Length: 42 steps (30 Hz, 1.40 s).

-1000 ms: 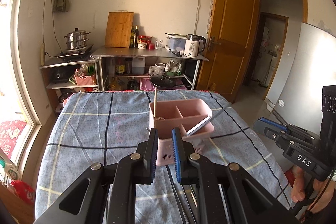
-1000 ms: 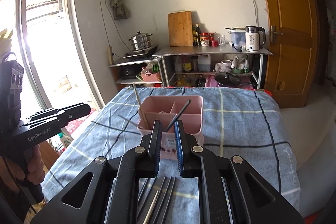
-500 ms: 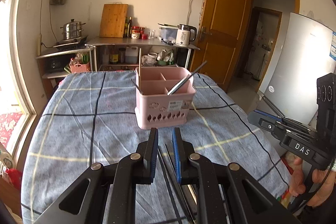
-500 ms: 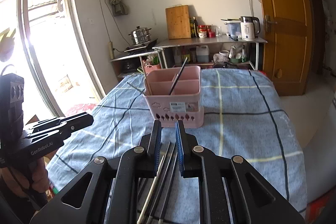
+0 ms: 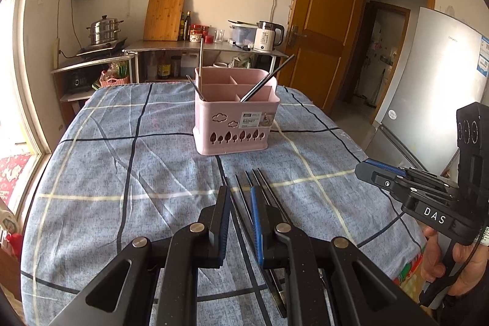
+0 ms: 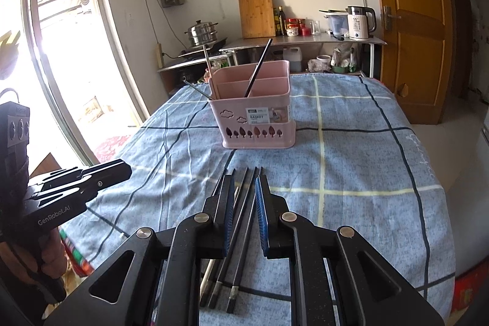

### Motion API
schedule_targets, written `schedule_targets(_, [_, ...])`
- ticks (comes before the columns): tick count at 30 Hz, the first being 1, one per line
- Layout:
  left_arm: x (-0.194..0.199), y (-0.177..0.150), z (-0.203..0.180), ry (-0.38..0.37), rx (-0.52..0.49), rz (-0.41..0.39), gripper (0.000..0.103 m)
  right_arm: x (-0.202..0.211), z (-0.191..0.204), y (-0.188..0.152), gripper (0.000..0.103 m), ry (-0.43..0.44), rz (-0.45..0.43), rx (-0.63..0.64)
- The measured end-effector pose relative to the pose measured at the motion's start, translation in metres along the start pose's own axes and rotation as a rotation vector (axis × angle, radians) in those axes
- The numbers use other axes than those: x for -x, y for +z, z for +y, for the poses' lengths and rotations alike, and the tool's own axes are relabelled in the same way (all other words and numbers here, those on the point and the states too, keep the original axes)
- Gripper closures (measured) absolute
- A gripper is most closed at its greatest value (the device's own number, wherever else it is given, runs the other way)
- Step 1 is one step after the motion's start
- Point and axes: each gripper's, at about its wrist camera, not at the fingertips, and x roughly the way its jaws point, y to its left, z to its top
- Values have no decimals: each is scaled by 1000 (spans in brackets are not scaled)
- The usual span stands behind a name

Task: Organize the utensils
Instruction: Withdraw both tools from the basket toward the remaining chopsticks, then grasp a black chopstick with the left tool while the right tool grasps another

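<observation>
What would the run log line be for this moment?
left gripper: nearly closed, empty | right gripper: nearly closed, empty | chopsticks: loose on tablecloth | pink utensil basket: holds three chopsticks

A basket (image 5: 237, 118) stands on the table (image 5: 91, 167) toward its far end, with single chopsticks leaning in its compartments, and a bundle of chopsticks (image 6: 241, 213) lies on the cloth in front of it, on the near side. The left gripper (image 5: 240, 194) and the right gripper (image 6: 244, 184) hang over that bundle, side by side. Behind the table a shelf (image 6: 305, 40) runs along the wall carrying a board (image 6: 256, 12), bottles and a kettle (image 6: 360, 22), with a steamer pot (image 5: 104, 31) on a lower shelf to its left, a door (image 5: 321, 29) to its right and a fridge (image 5: 434, 87) further right.
</observation>
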Motion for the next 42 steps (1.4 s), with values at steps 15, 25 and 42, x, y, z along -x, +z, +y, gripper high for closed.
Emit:
schedule_targets(15, [-44, -8, 6, -10, 26, 86, 90, -33, -5, -10, 88, -3, 72, -10])
schedule_targets(25, [-100, -8, 16, -13, 46, 187, 90, -80, -11, -16, 88, 0, 177, -27])
schedule_targets(42, [-161, -8, 26, -2, 81, 287, 90, -141, -16, -20, 88, -18, 296, -33])
